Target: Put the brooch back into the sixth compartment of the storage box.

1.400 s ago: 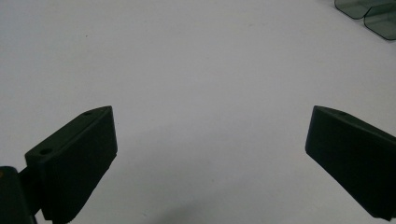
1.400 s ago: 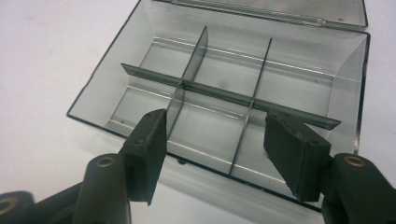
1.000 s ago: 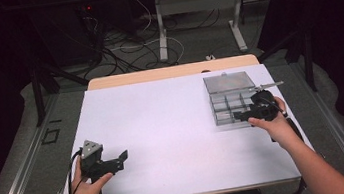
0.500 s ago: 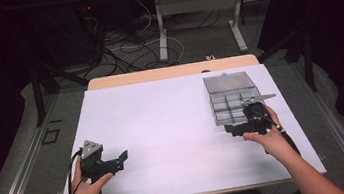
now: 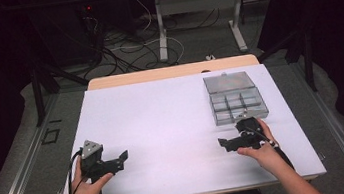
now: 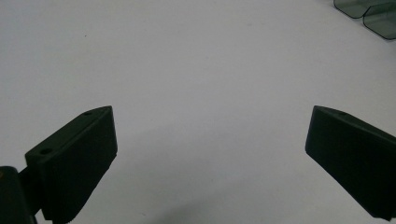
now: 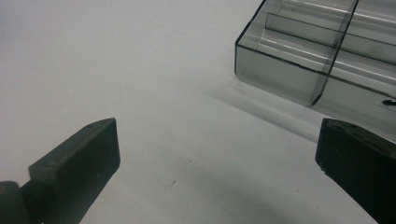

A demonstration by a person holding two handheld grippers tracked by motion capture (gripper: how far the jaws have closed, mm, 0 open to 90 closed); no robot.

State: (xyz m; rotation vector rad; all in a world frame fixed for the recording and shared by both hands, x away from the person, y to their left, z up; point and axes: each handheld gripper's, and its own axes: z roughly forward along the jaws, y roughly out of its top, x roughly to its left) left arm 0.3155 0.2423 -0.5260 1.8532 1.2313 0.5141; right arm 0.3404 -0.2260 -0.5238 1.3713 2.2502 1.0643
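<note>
Clear compartment box: judged light, rigid, slippery; best taken at a wall edge. Right gripper just beside it, left gripper well apart; both jaws spread, empty.

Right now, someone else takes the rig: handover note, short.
Left claw: open, holding nothing, low over the white table at its near left.
Right claw: open, holding nothing, just in front of the clear compartment box, apart from it.
Box: far right of the table, lid open; the compartments in view look empty.
Done: nothing that shows on the table.
Left: probably closing or moving the box; neither claw touches it.
</note>
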